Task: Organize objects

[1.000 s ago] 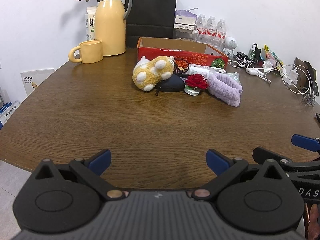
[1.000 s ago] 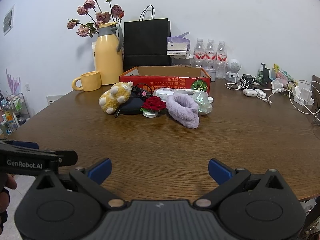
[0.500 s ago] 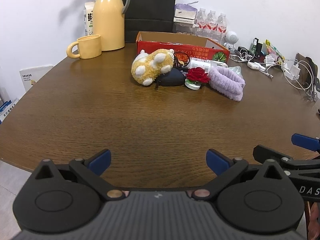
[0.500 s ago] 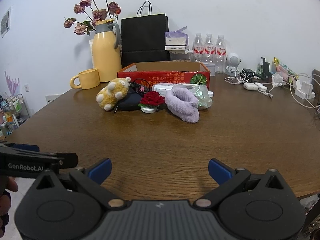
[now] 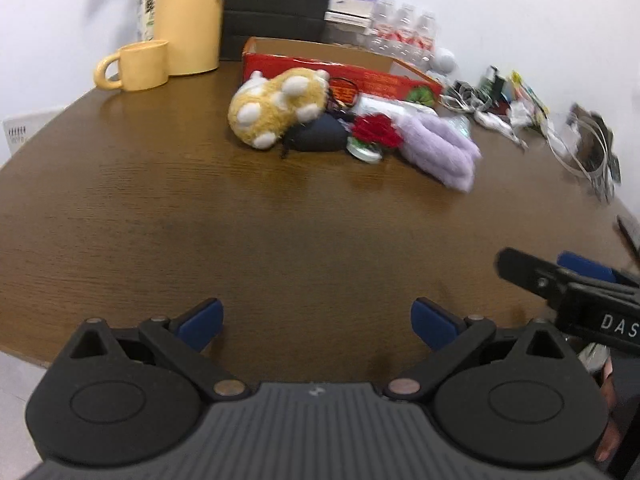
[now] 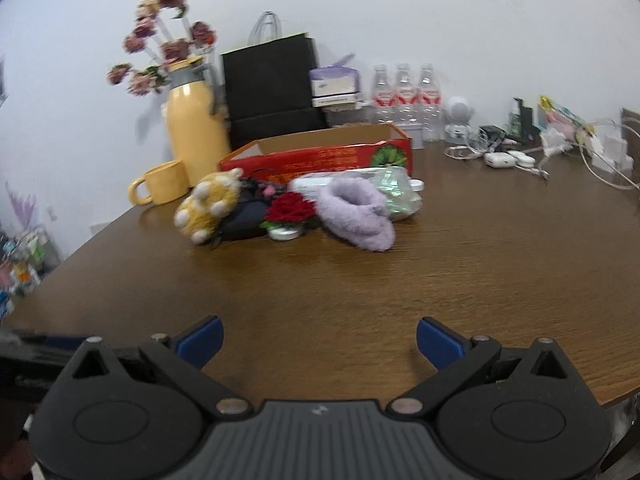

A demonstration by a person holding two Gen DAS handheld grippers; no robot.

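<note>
Both grippers have advanced toward the clutter since a second ago. Left gripper (image 5: 317,325) and right gripper (image 6: 318,335): jaws wide, empty. Plush toy (image 5: 278,107), dark pouch (image 5: 319,138), red rose (image 6: 290,209) and purple headband (image 6: 356,213) lie touching at twelve o'clock, before the red box (image 6: 320,157). Risk: crowding may drag neighbours. Bare table (image 6: 460,264) lies between.

The brown wooden table (image 6: 460,264) carries a plush toy (image 6: 210,206), red box (image 6: 320,156) and mug (image 6: 162,188).
</note>
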